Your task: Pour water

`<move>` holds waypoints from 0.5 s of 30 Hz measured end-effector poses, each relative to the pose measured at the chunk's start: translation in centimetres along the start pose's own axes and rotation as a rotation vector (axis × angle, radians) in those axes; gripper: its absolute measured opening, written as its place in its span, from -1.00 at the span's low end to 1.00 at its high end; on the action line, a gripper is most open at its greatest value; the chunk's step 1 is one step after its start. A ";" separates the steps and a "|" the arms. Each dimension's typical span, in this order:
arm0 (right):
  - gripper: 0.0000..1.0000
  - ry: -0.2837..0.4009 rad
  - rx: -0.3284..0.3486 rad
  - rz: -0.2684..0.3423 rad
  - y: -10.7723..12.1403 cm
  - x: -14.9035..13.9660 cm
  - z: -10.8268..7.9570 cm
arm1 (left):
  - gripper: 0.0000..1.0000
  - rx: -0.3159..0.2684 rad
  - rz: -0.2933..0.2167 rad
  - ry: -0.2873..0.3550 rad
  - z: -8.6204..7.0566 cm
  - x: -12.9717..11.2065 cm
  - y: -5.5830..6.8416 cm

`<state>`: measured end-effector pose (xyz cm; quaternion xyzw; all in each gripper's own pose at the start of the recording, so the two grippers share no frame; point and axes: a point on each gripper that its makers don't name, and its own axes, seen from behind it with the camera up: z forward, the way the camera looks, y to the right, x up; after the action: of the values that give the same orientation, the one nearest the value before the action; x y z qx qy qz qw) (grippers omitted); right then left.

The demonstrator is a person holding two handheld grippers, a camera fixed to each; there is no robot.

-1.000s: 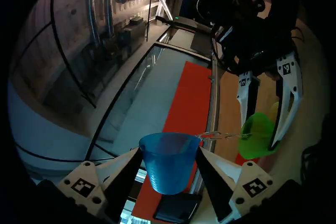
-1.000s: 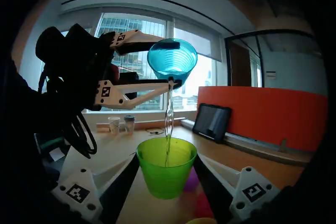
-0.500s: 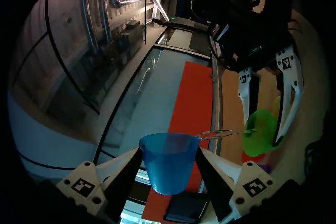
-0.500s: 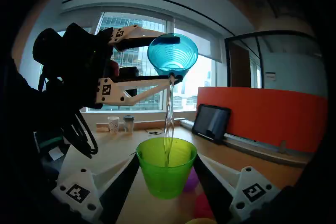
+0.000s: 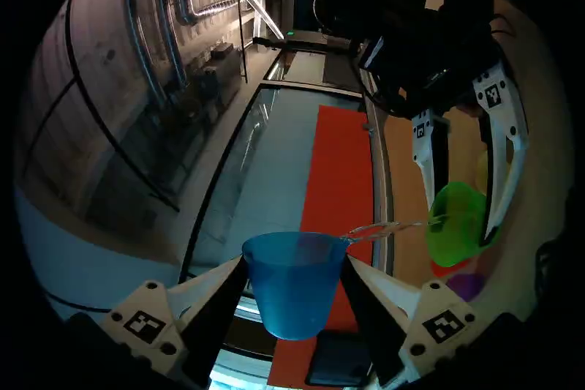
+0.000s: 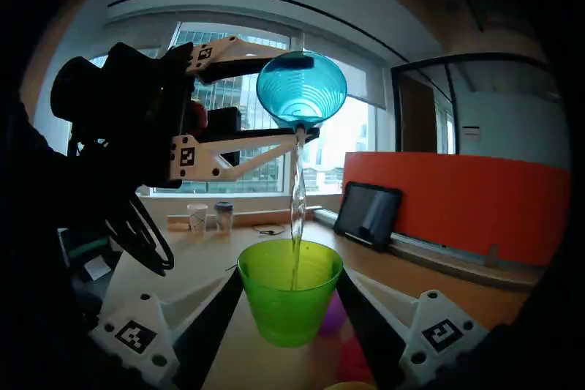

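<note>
My left gripper (image 5: 292, 295) is shut on a translucent blue cup (image 5: 294, 282), tipped on its side. A thin stream of water (image 6: 297, 207) runs from the blue cup (image 6: 301, 90) down into a green cup (image 6: 290, 298). My right gripper (image 6: 290, 309) is shut on that green cup and holds it upright just above a wooden table (image 6: 431, 284). In the left gripper view the green cup (image 5: 455, 223) sits between the right gripper's white fingers (image 5: 512, 148). In the right gripper view the left gripper (image 6: 289, 101) hangs above, both of its white fingers (image 6: 219, 159) against the blue cup.
A tablet (image 6: 368, 213) leans against an orange partition (image 6: 468, 200) at the table's back right. Two small cups (image 6: 210, 216) stand by the window sill (image 6: 241, 218). Purple and pink cups (image 6: 335, 317) lie on the table just behind the green cup.
The blue cup has tipped a little further, its mouth turned more toward the right gripper's camera. The water stream keeps running. The green cup has stayed in place.
</note>
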<state>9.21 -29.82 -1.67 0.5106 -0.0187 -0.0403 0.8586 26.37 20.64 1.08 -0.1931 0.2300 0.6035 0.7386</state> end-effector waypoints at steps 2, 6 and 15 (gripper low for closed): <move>0.80 0.000 0.000 -0.001 0.0 0.0 0.0 | 0.71 0.001 0.009 0.000 0.0 0.1 0.1; 0.80 0.002 0.001 0.000 -0.1 0.0 0.0 | 0.71 0.004 0.029 0.000 0.0 0.1 0.2; 0.80 0.008 0.001 0.002 -0.1 0.3 0.0 | 0.71 0.006 0.087 0.008 -0.2 0.6 -0.1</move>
<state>9.51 -29.94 -1.76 0.5112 -0.0160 -0.0375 0.8585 26.57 21.03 0.59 -0.1830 0.2429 0.6335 0.7115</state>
